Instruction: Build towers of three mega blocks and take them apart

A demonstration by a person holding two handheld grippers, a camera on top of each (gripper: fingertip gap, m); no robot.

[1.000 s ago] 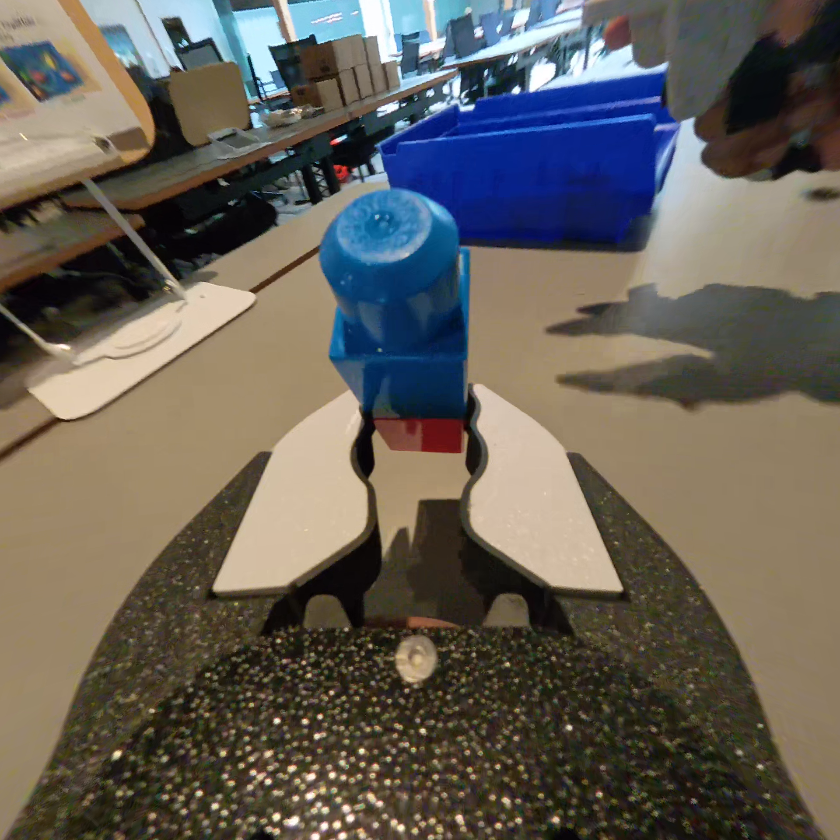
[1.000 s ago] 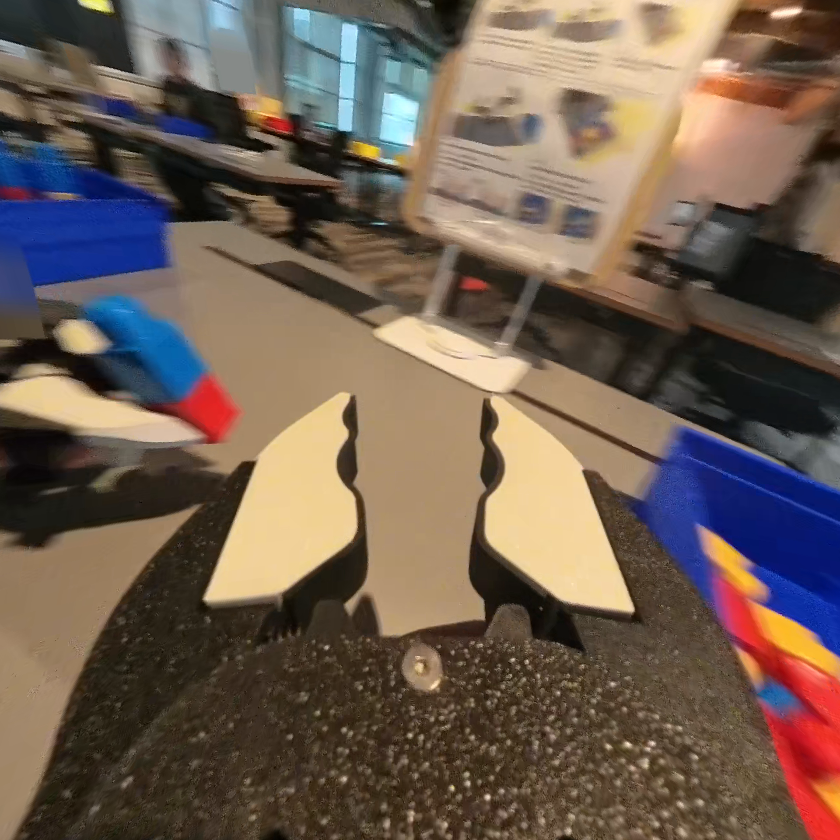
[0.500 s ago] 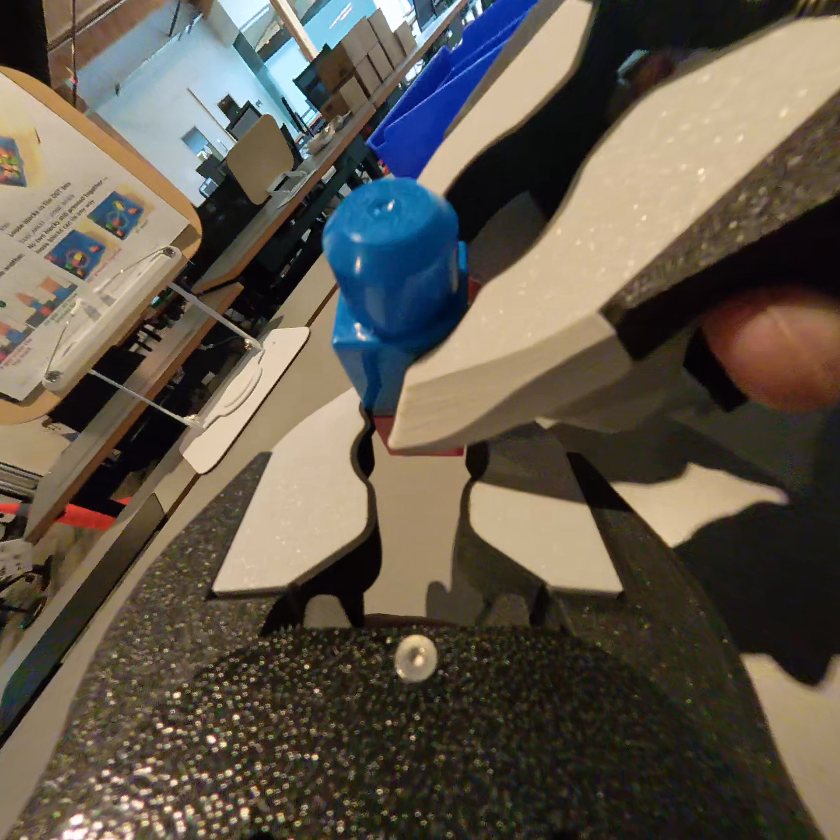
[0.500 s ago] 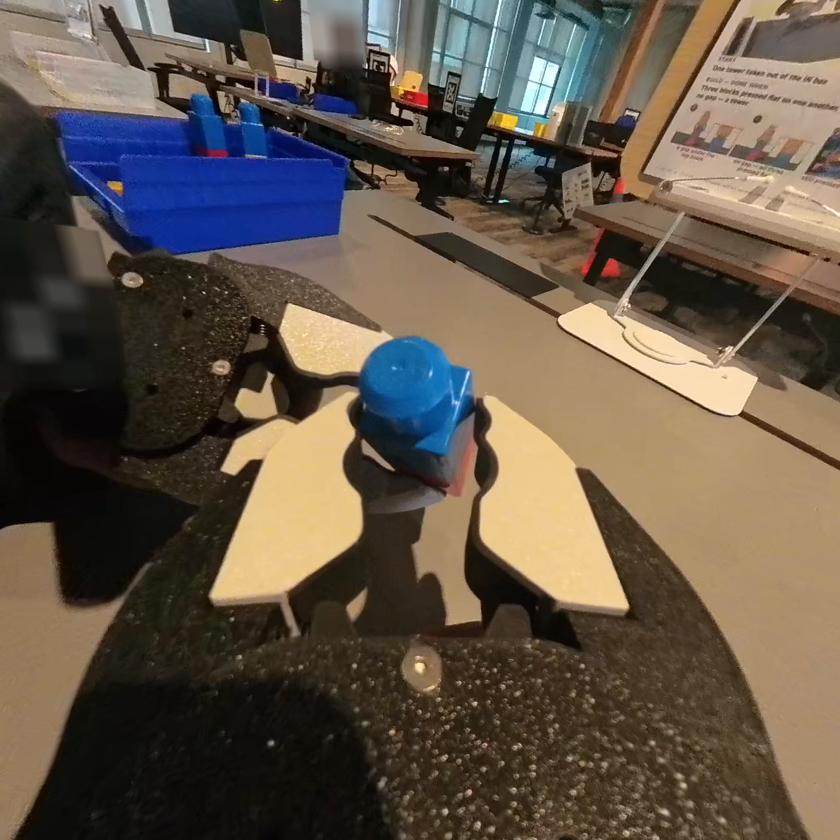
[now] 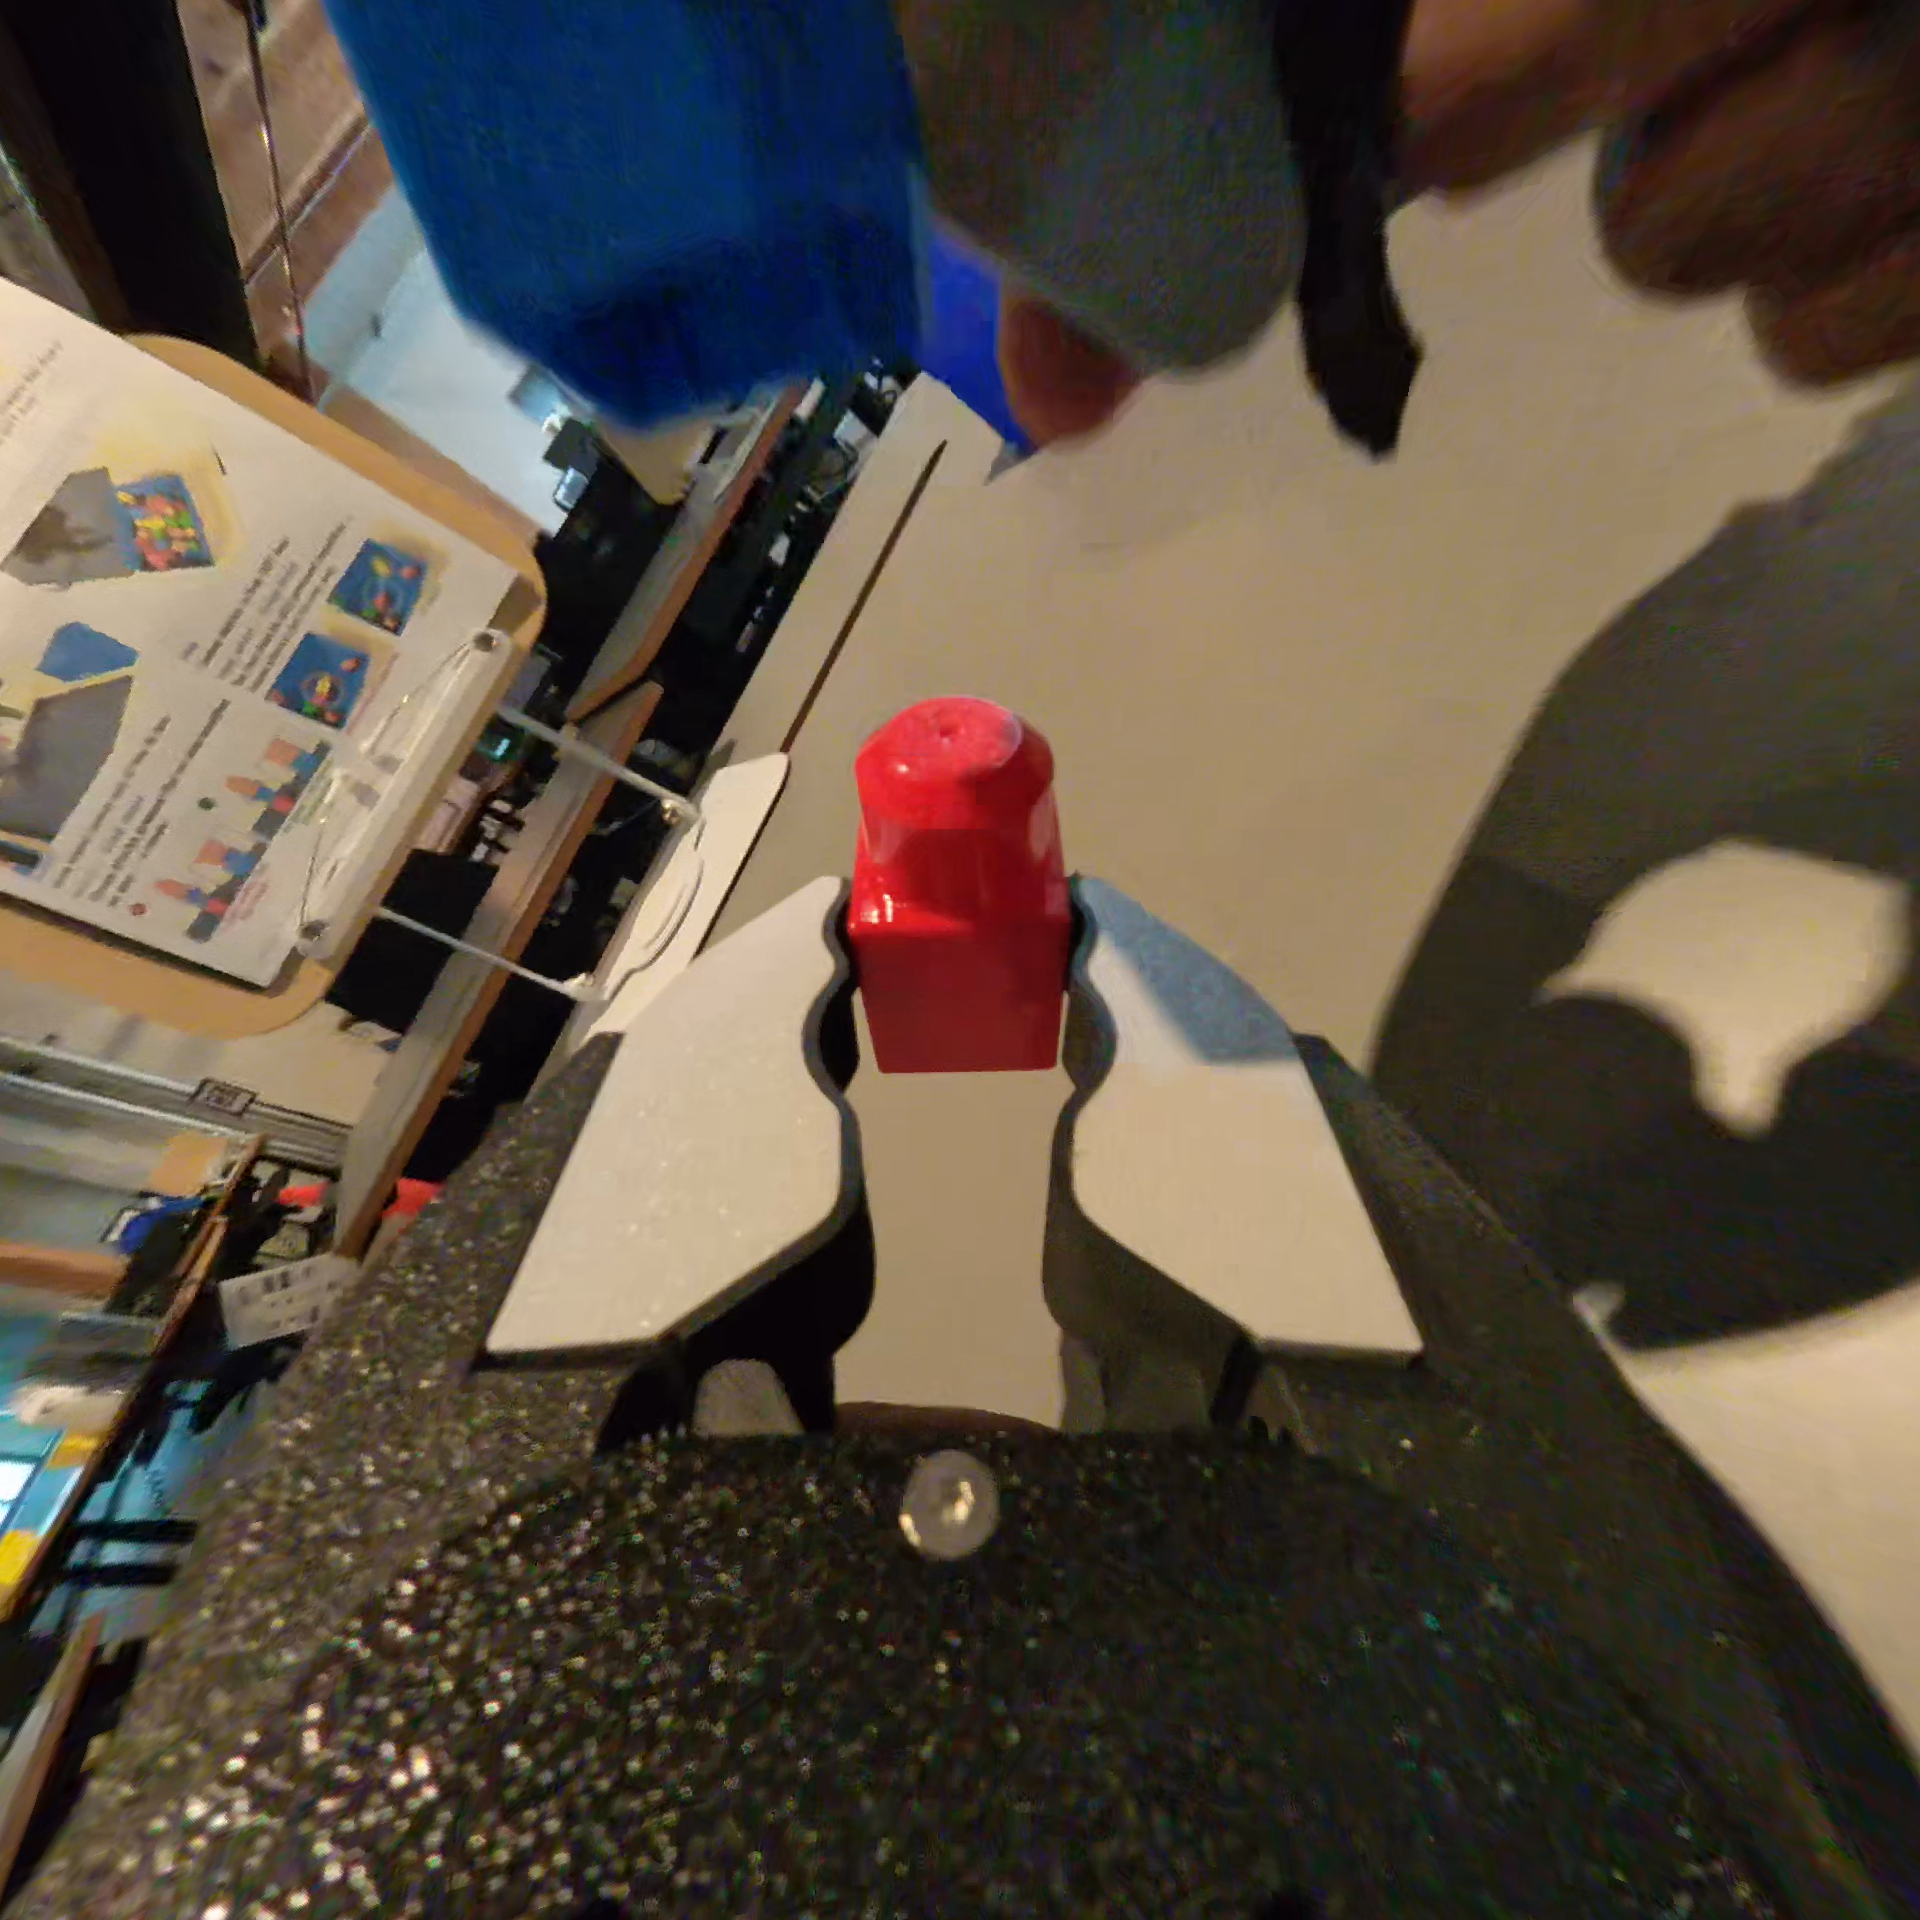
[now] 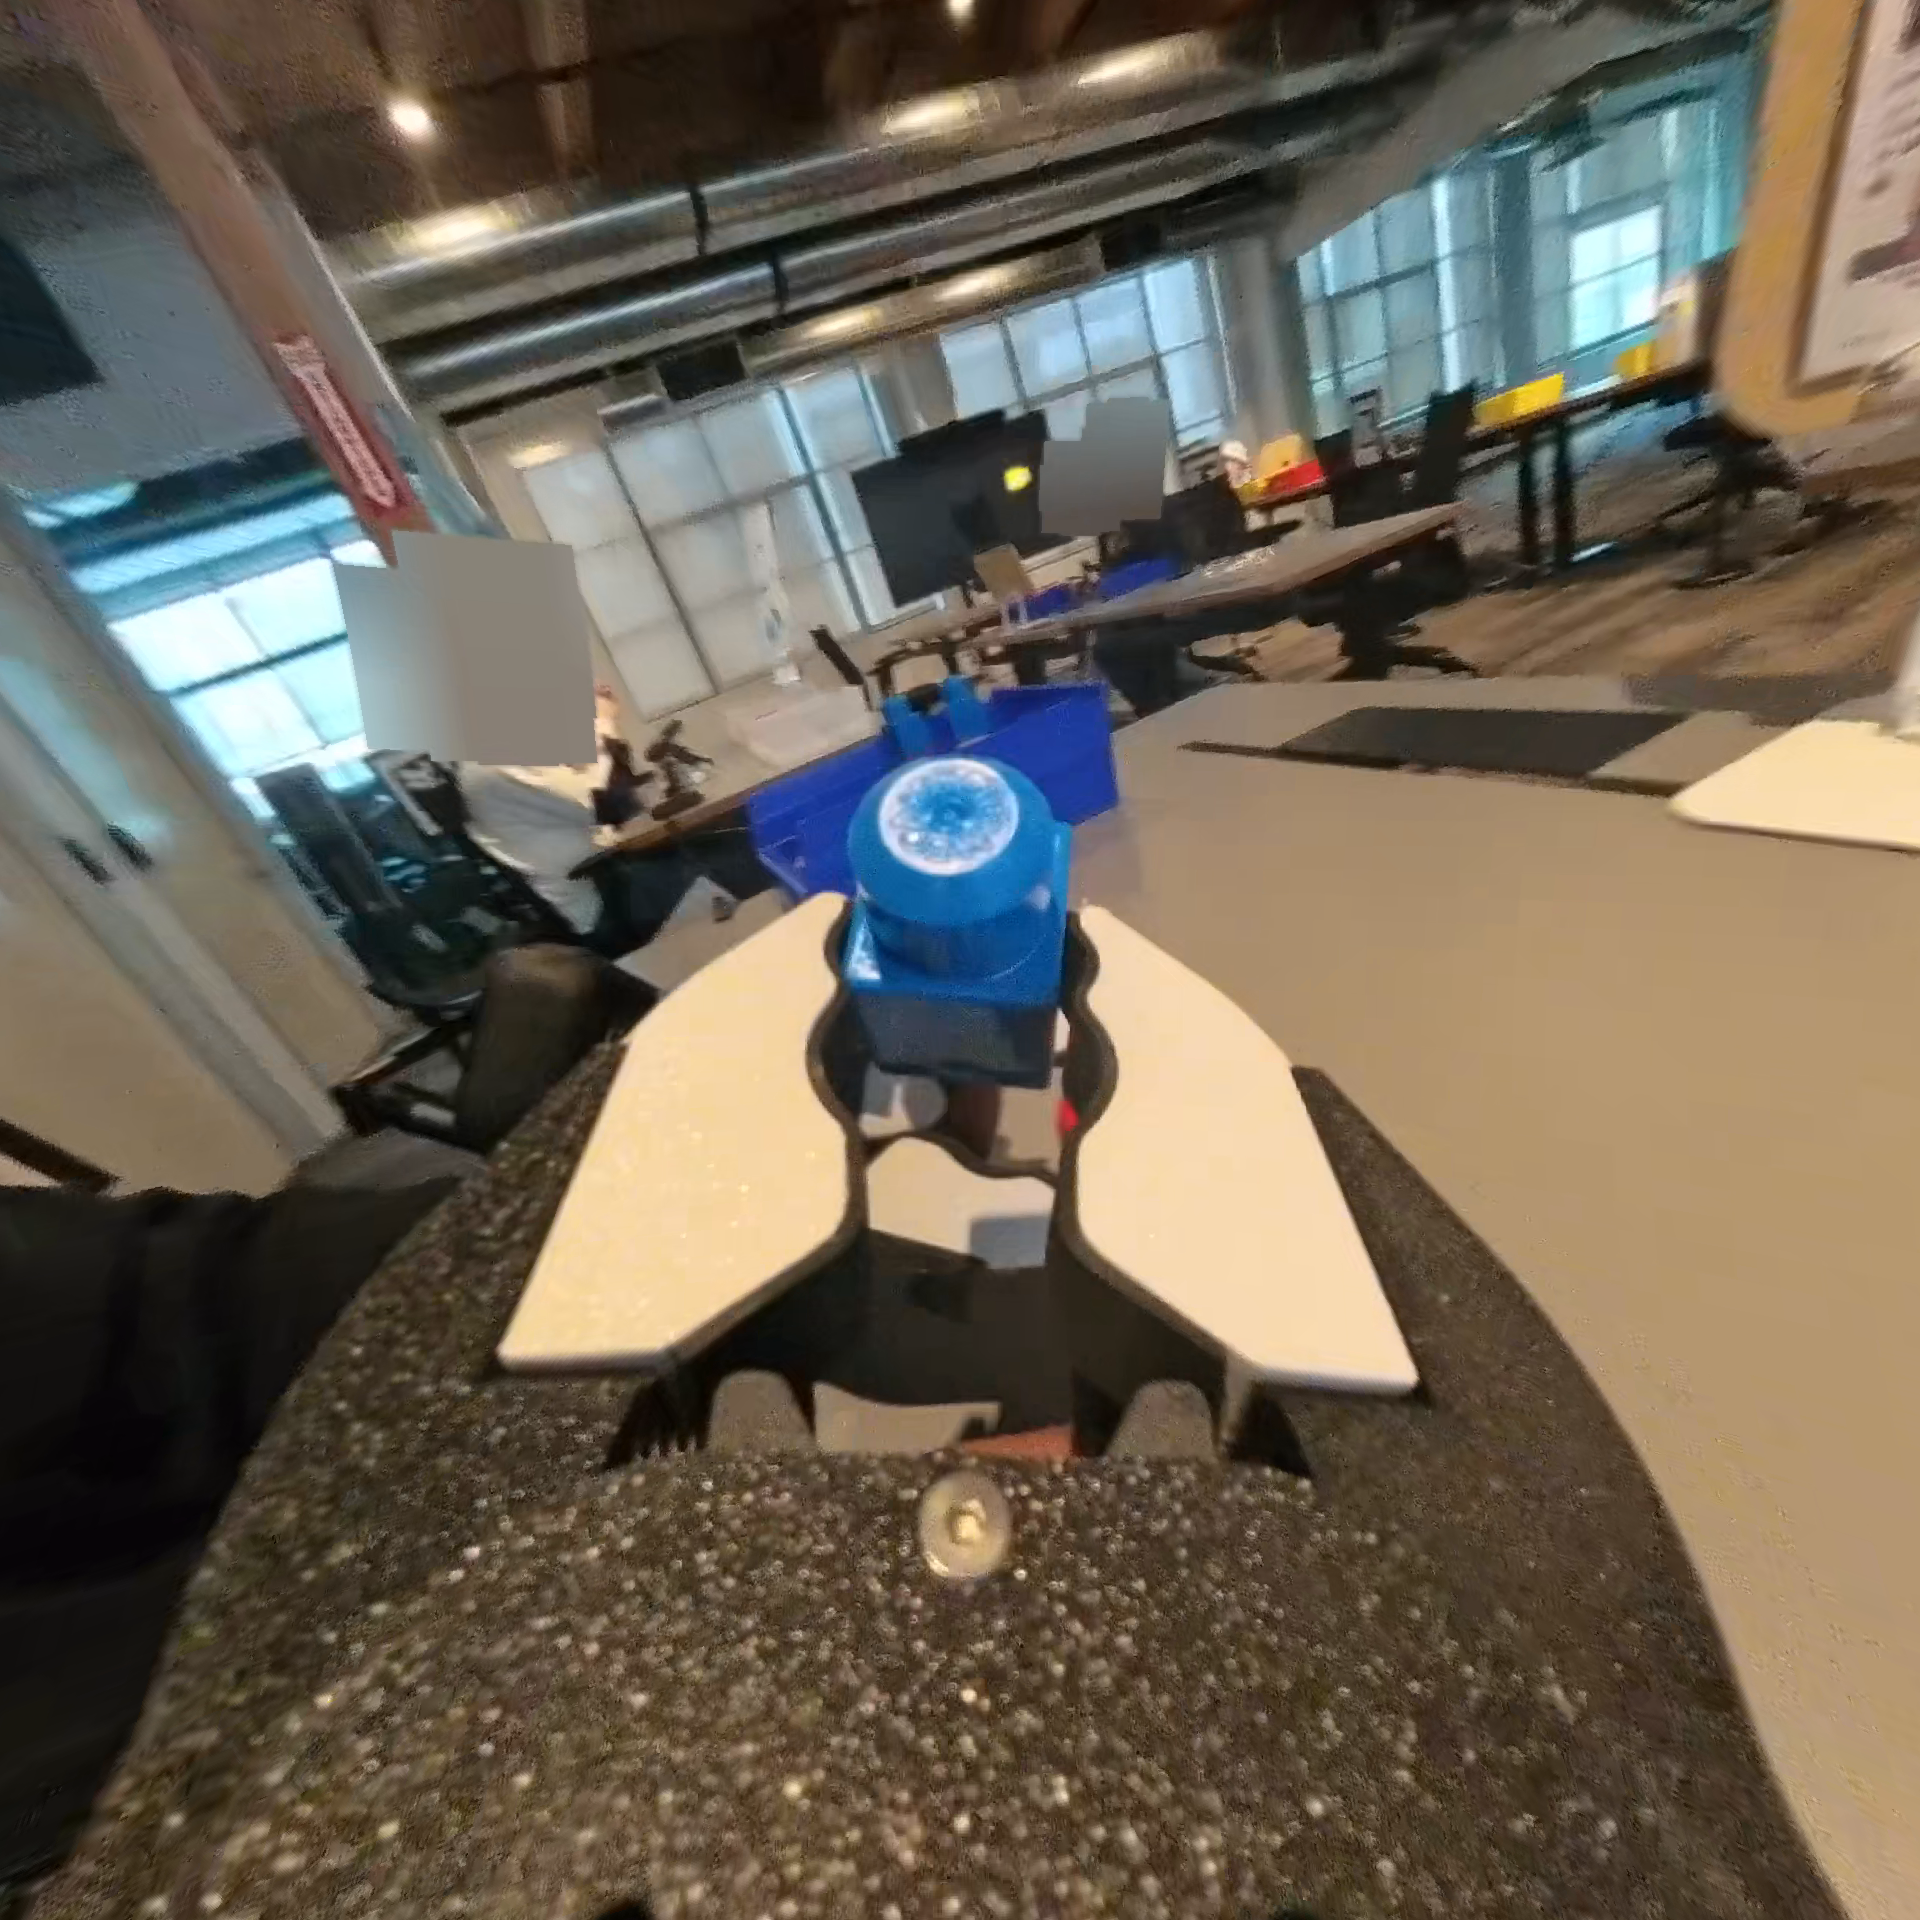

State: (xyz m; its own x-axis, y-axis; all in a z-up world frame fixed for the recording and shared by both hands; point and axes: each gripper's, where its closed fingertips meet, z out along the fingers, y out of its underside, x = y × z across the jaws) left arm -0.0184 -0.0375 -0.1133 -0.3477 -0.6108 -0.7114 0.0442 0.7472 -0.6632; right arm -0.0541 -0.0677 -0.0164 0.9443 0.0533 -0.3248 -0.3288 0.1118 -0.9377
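Judging by how the pieces lay, the take-apart half was nearly done: the red block (image 5: 961, 935) and the blue block (image 6: 954, 914) were apart, each in its own claw, with no third block in sight. What seemed left was setting both down, likely in the blue bin (image 6: 935, 774) across the table (image 6: 1507, 987).

The left gripper (image 5: 961, 971) was clamped on the red block's square base, stud pointing away from the camera, held above the table. The right gripper (image 6: 956, 997) was pinched on the blue block's base, stud forward, tilted up toward the room. In the left view the blue block (image 5: 644, 197) loomed large and blurred just above the red one, close but not touching.
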